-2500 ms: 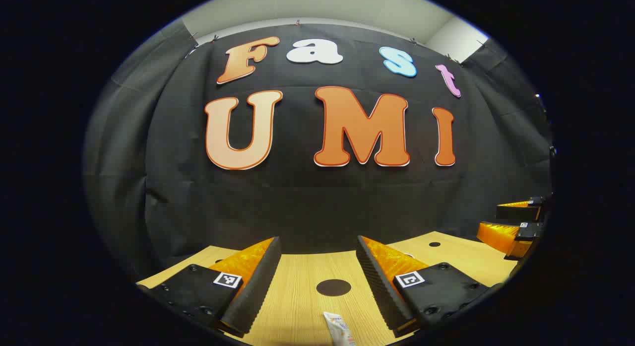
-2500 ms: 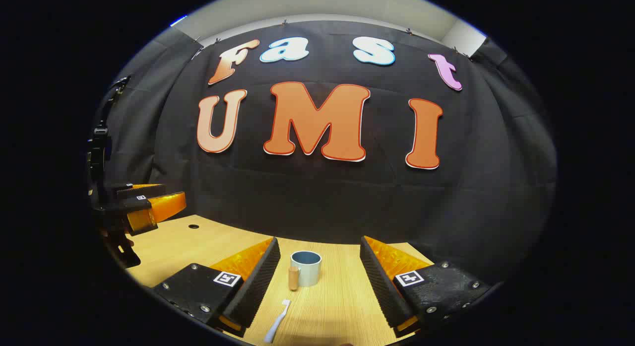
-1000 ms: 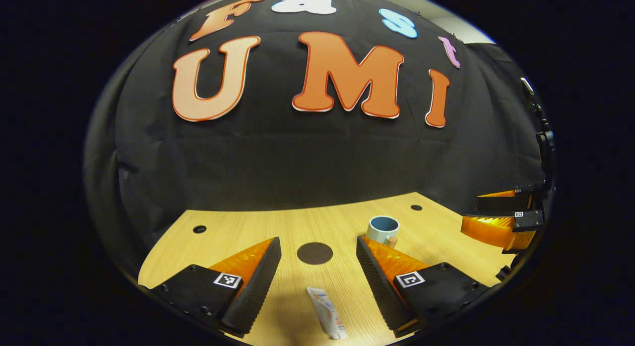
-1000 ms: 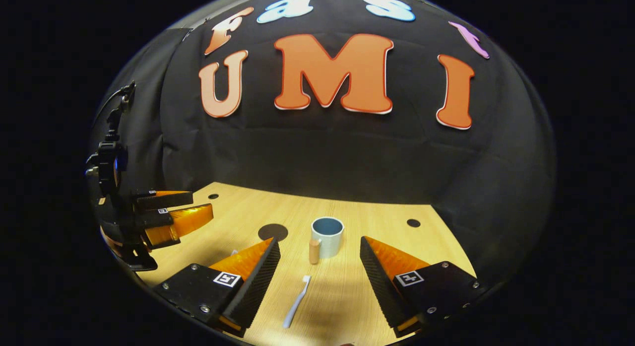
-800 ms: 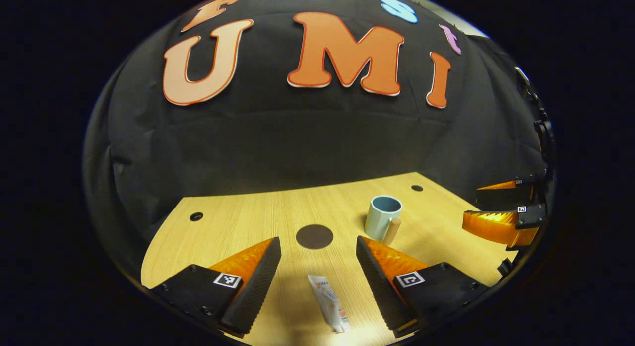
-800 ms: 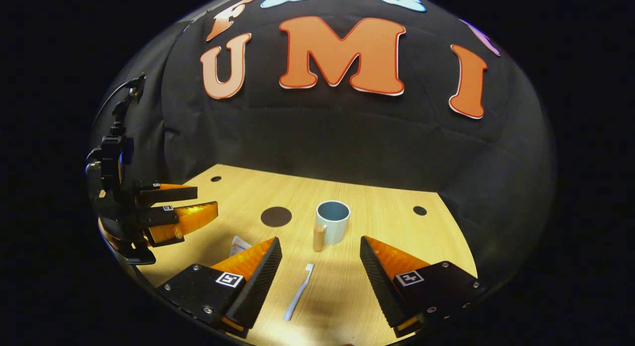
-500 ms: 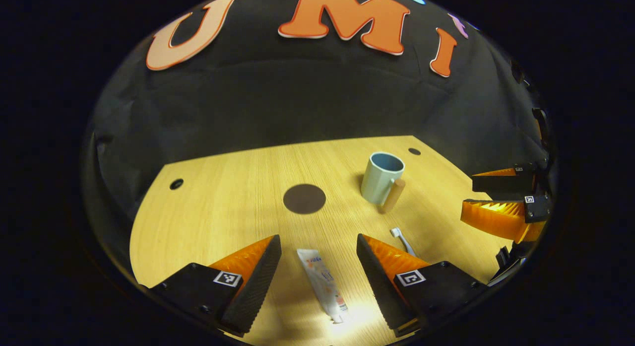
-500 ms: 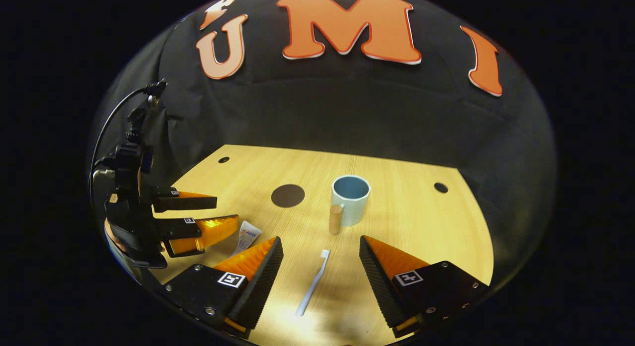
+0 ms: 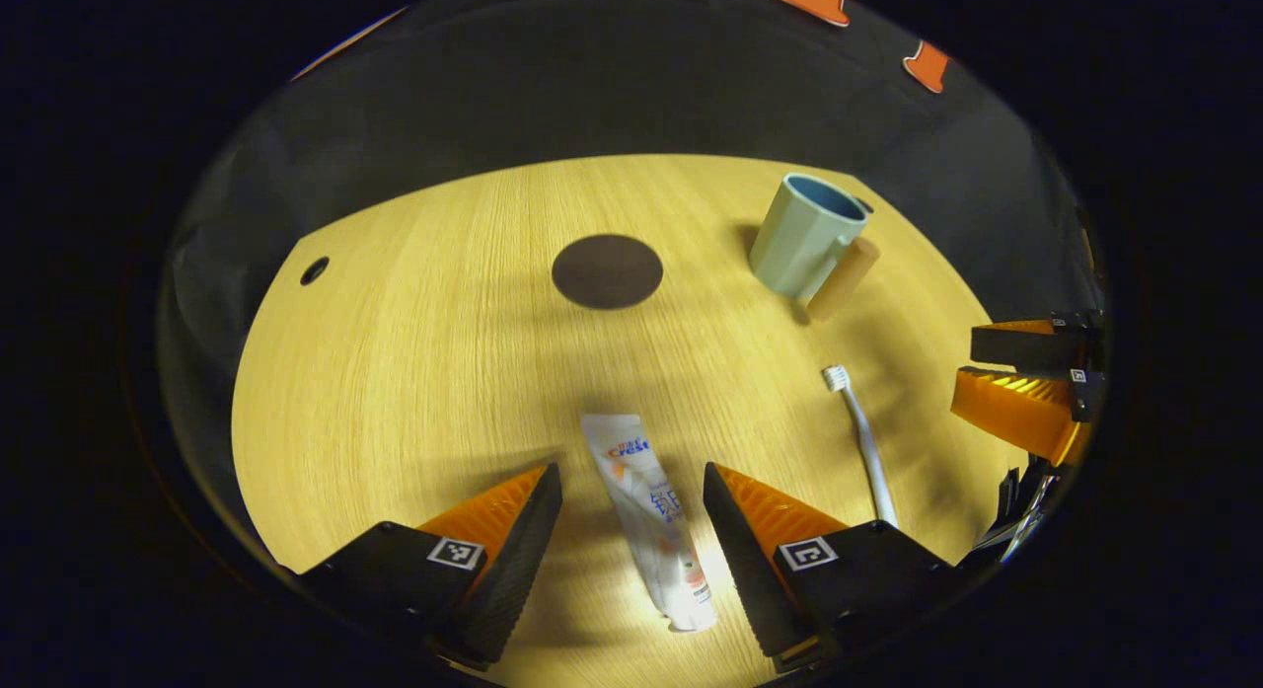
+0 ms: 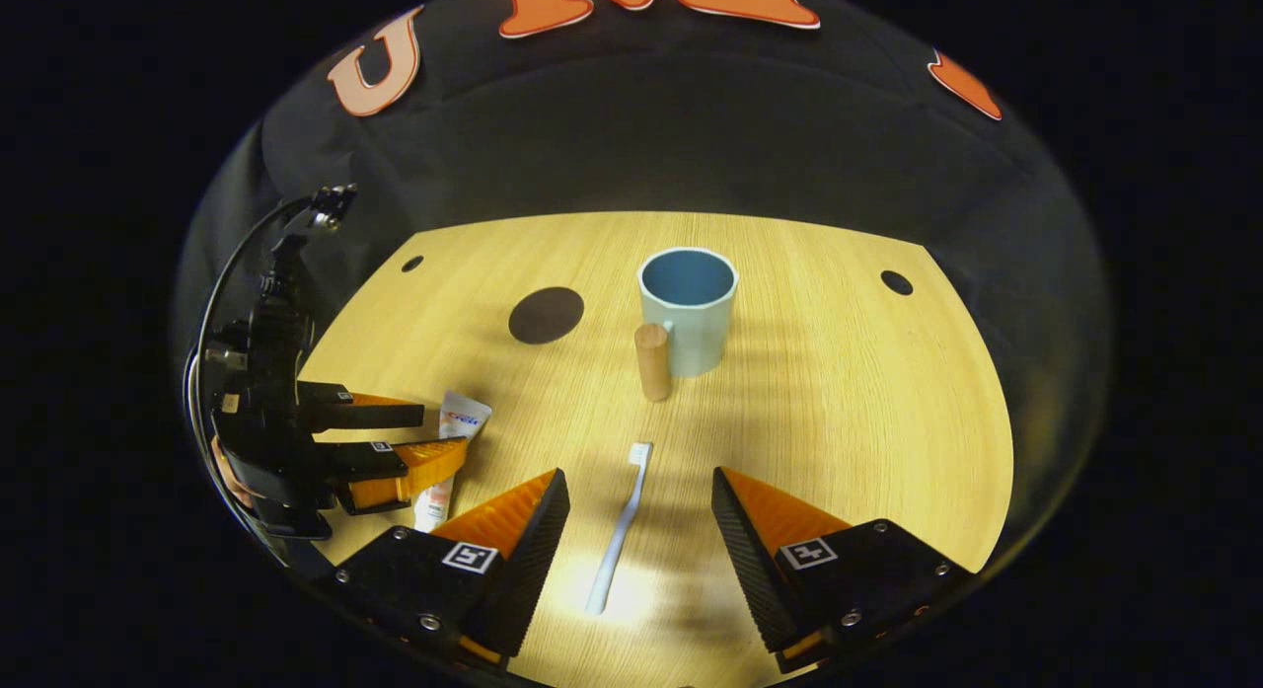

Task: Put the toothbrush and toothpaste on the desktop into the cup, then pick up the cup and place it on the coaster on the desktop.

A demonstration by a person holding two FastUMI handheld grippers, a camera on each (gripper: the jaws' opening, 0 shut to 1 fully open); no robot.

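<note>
**Both grippers open above the tabletop, one over each item**

In the left gripper view, the left gripper (image 9: 631,530) has its fingers spread wide and holds nothing; the toothpaste tube (image 9: 648,515) lies flat on the wooden table (image 9: 395,372) in the gap between them, touching neither finger. Bare wood extends leftward to the table's curved edge, near a small hole (image 9: 315,270). The dark round coaster (image 9: 607,271) lies farther ahead, well apart from the tube. To its right stands the cup (image 9: 804,236), upright and empty, with its wooden handle (image 9: 842,278) toward the toothbrush (image 9: 862,441).

In the right gripper view, the right gripper (image 10: 636,540) is likewise wide open and empty, its fingers flanking the toothbrush (image 10: 619,530) without contact. Open wood separates the brush head from the cup (image 10: 688,311).
</note>
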